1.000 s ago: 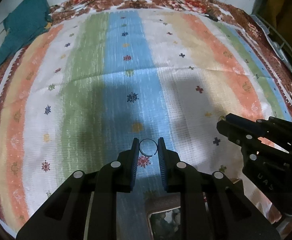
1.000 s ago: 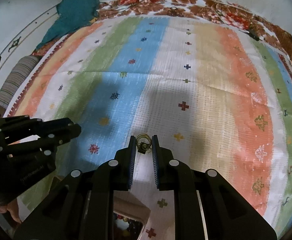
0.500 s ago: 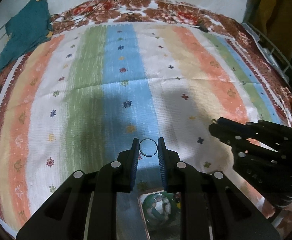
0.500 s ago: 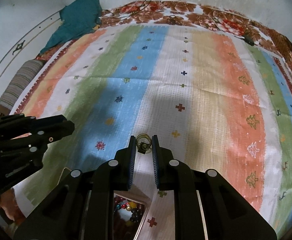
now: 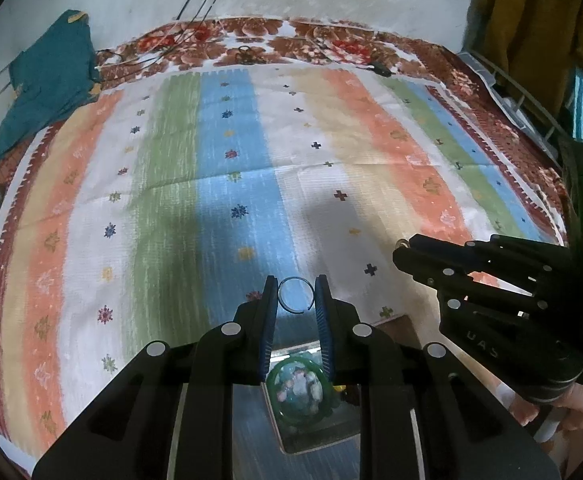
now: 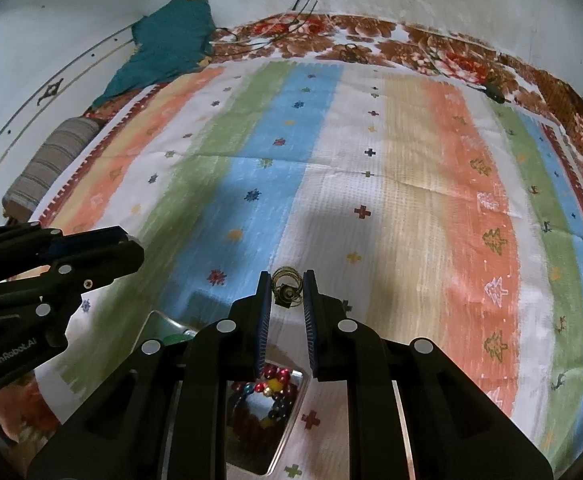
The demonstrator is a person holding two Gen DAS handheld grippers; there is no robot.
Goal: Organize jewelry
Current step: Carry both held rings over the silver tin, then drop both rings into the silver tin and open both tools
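Both held above the striped bedspread (image 5: pixel 219 184) over the mirrored metal tray (image 6: pixel 291 432), the left gripper (image 5: pixel 295 298) pinches a thin open wire ring (image 5: pixel 295 296) between narrowed jaws, while the right gripper (image 6: pixel 287 292) clamps a gold coiled ornament (image 6: pixel 287 290), seemingly ready for sorting.

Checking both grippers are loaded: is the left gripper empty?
No, the left gripper grips a thin open ring between its fingertips.

The left tool (image 6: pixel 57 258) reads "GenRobot.AI"; the right tool (image 5: pixel 405 250) shows "UAS"
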